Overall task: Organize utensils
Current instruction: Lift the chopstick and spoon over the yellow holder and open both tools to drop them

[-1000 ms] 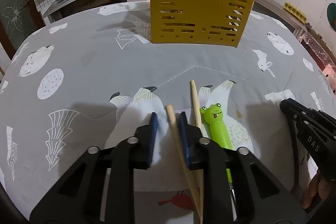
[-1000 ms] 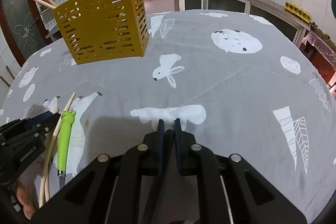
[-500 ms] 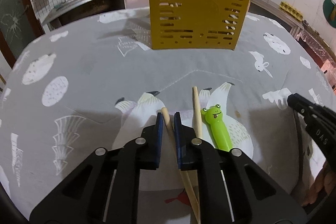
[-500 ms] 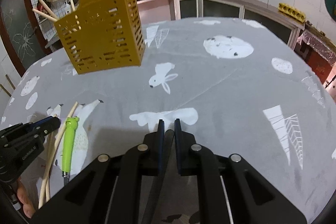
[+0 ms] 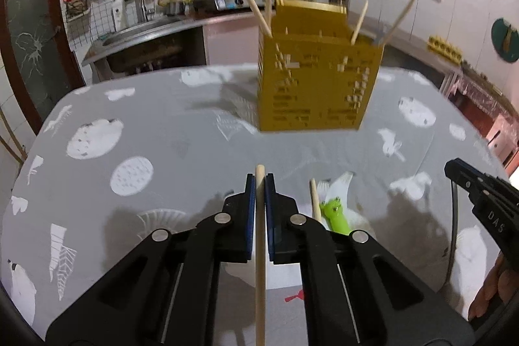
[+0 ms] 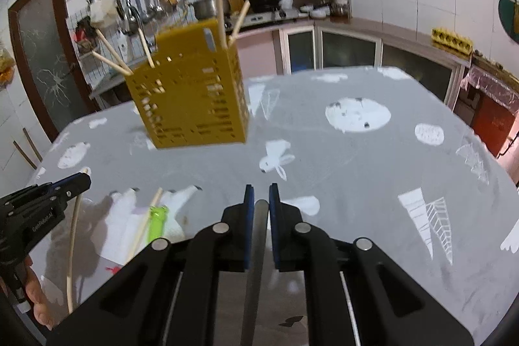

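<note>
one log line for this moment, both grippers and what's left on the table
left gripper: shut on chopstick | right gripper: shut on grey utensil handle | on tablecloth: chopstick, frog-handled utensil | yellow utensil holder: upright

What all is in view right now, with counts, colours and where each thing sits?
Utensil holder: one, yellow, slotted, standing on the far part of the table, sticks poking out of the top.
Chopstick: one, pale wood, off the table, clamped in the left gripper.
Loose chopstick: one, pale wood, on the cloth beside the frog utensil.
Frog utensil: one, bright green, on the cloth.
Grey utensil: one, held in the right gripper; type unclear.
Tablecloth: one, grey with white prints.
Left gripper: black, blue pads, shut.
Right gripper: black, blue pads, shut.
</note>
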A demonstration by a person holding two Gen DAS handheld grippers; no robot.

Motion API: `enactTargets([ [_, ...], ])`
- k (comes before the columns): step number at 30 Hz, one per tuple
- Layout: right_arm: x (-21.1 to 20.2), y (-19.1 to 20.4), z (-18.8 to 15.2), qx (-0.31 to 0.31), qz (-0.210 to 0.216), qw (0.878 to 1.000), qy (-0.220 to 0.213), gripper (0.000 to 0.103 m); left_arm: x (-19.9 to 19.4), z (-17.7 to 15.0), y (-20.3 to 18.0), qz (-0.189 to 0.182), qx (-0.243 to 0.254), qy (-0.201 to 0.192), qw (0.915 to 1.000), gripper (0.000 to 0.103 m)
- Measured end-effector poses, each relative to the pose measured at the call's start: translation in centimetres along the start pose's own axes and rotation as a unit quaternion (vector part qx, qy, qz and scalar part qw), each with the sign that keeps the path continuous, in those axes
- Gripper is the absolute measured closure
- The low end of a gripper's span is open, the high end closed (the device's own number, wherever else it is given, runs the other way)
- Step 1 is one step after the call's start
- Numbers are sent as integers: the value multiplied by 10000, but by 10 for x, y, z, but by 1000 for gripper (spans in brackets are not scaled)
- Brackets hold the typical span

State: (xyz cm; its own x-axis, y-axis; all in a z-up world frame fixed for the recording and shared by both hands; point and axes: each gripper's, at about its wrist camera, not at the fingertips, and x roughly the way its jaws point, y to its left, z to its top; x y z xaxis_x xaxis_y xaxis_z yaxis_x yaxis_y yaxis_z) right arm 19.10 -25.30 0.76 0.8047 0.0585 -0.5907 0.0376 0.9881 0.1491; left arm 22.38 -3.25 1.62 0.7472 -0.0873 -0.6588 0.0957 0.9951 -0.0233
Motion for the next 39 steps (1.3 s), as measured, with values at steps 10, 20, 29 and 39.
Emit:
enactTargets([
  [10,-40,5,7,-138,21,9966,-816,93,-54,7,13,-177,-35,-1025,9946,98],
  [20,-54,19,5,-306,66,9909,-1310,93,-86,7,16,-288,-43,-1705,9849,98],
  [29,-60,26,22,-339,125,9876,-1529,94,-91,21,17,-359,-72,-1855,9820,98],
  [39,-65,38,56,-472,280,9817,-1823,94,-104,52,20,-418,-115,-2159,9754,98],
])
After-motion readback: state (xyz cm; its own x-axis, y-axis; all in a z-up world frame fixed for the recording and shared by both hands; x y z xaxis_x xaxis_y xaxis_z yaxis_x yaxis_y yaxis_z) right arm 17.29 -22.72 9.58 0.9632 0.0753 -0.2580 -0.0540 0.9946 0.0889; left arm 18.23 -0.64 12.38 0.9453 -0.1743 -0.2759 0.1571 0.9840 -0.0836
